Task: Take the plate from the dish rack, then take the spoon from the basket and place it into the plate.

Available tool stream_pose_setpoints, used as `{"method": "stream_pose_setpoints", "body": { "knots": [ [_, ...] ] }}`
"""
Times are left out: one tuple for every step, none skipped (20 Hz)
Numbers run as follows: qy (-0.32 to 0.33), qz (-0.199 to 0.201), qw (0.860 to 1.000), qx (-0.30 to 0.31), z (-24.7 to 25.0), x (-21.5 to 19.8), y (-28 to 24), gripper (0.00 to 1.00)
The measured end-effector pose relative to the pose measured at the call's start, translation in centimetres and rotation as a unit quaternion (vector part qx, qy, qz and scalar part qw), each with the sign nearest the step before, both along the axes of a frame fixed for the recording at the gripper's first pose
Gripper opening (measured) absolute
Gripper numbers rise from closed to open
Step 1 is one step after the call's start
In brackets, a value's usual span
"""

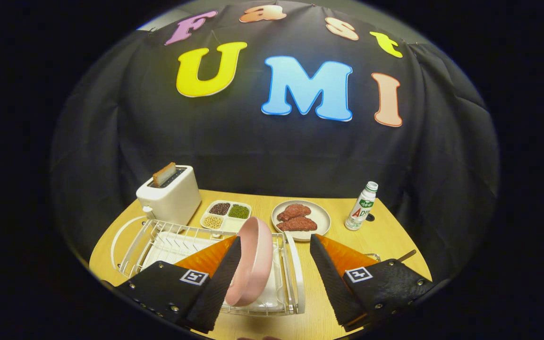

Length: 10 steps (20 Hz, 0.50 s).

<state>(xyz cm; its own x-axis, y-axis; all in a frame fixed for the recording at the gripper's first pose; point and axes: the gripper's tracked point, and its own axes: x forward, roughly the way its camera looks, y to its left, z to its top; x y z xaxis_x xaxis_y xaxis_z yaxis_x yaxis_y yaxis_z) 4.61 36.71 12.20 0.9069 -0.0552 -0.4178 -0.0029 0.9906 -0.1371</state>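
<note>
A pink plate (252,262) stands on edge in the white wire dish rack (158,241) on the wooden table. My gripper (276,243) is open, its fingers spread wide just above the rack. The left finger (220,278) lies right against the plate's left face; the right finger (329,278) is well apart from the plate, over the bare table. Past the right finger a dark handle (406,256) pokes up; what it belongs to is hidden behind the gripper.
A white toaster (170,194) with a slice in it stands behind the rack. Beyond the fingers sit a white divided dish of beans (225,215), a plate with meat pieces (301,218) and a small bottle (361,206).
</note>
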Motion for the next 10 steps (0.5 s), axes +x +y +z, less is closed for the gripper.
{"method": "stream_pose_setpoints", "body": {
  "knots": [
    [0.01, -0.009, 1.0, -0.006, -0.8, 0.5, -0.1, 0.9],
    [0.02, -0.02, 1.0, -0.013, -1.4, 0.7, -0.4, 0.9],
    [0.03, -0.027, 0.999, -0.015, -2.0, 1.1, -0.4, 0.87],
    [0.036, -0.035, 0.999, -0.016, -2.4, 1.2, -0.3, 0.85],
    [0.039, -0.042, 0.998, -0.019, -2.7, 1.4, -0.2, 0.83],
    [0.043, -0.054, 0.997, -0.031, -2.7, 1.6, -0.5, 0.83],
    [0.049, -0.056, 0.997, -0.035, -3.2, 1.7, -0.4, 0.75],
    [0.056, -0.064, 0.995, -0.043, -3.5, 1.6, -0.6, 0.73],
    [0.062, -0.075, 0.994, -0.052, -3.9, 1.5, -0.8, 0.58],
    [0.07, -0.086, 0.992, -0.062, -4.1, 1.5, -1.0, 0.39]
  ]
}}
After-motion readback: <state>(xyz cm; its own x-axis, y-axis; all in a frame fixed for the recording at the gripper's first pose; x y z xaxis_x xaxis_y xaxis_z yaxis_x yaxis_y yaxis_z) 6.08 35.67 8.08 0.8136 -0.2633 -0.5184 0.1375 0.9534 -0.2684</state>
